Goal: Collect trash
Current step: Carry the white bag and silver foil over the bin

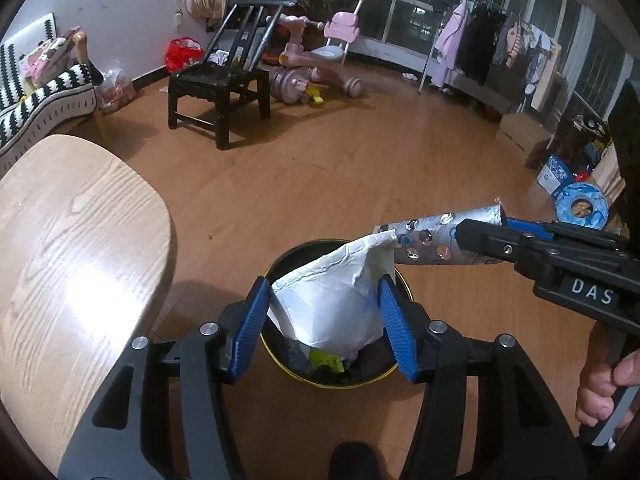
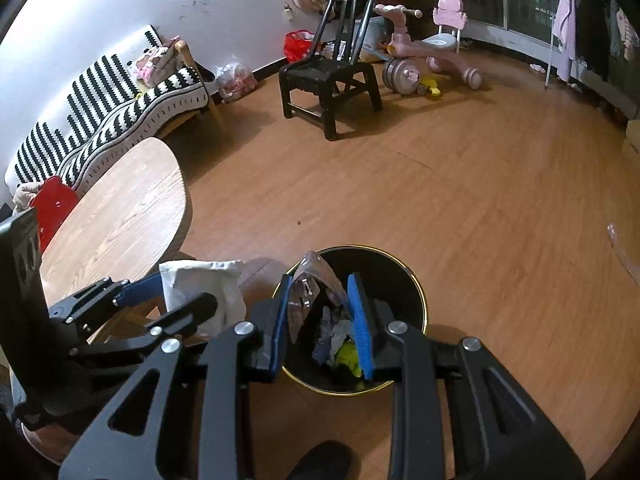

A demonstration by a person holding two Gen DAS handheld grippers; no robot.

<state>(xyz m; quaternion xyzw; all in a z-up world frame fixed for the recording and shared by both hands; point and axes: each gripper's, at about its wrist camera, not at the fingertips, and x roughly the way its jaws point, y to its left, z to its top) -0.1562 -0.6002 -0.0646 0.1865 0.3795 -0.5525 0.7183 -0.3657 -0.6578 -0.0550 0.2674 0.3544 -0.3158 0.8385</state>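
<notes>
Over the black bin [image 1: 280,264] we're at the drop step, left hand-held gripper [image 1: 323,322] clamped on white paper [image 1: 336,300], right hand-held gripper [image 2: 320,320] clamped on a shiny wrapper [image 2: 310,284], so next we probably just open both.

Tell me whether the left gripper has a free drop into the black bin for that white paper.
Probably yes. The left gripper holds the white paper over the bin's open mouth, with nothing between them. The right gripper's silver wrapper hangs beside the paper at its top and may brush it.
</notes>
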